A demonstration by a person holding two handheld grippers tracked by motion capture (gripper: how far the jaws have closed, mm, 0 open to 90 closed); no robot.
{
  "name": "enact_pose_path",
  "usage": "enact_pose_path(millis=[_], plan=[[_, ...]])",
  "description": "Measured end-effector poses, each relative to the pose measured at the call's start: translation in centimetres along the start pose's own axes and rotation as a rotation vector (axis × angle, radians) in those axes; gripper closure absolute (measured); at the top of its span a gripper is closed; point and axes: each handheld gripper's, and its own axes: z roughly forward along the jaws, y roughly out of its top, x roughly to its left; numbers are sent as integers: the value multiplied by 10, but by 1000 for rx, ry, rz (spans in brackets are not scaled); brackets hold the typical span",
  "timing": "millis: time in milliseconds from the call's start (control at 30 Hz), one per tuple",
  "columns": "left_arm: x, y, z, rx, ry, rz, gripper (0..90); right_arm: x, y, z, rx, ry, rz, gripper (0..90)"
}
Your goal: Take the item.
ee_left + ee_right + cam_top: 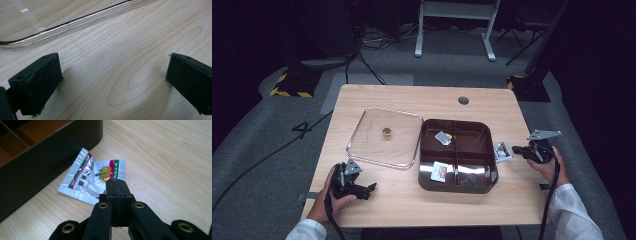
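Sachet (93, 178) of crinkled glossy foil, white with red and green edge bands and a yellow flower print, flat on pale wood table (162, 152) just ahead of the right gripper (115, 185), one edge pinched between its clenched jaws, long axis slanting away to the claw's left toward the smooth dark wall of the compartment box (45, 162) just beyond. Well apart, resting near the rim of a clear rounded lid (67, 23), the left gripper (113, 77), released, jaws wide over bare wood.
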Motion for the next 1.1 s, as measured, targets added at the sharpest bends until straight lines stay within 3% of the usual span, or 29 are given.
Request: enact_pose_path(millis=[167, 433, 500, 667, 1100], plan=[[0, 0, 0, 0, 0, 0, 4, 4, 3, -4, -20, -19, -19, 898], [0, 0, 0, 0, 0, 0, 4, 9, 10, -15, -59, -9, -55, 781], [0, 0, 0, 0, 0, 0, 3, 11, 12, -19, -74, -11, -69, 676], [0, 0, 0, 0, 0, 0, 4, 15, 13, -24, -78, -11, -78, 528], [0, 0, 0, 1, 1, 0, 4, 27, 7, -34, -84, -54, -101, 295]])
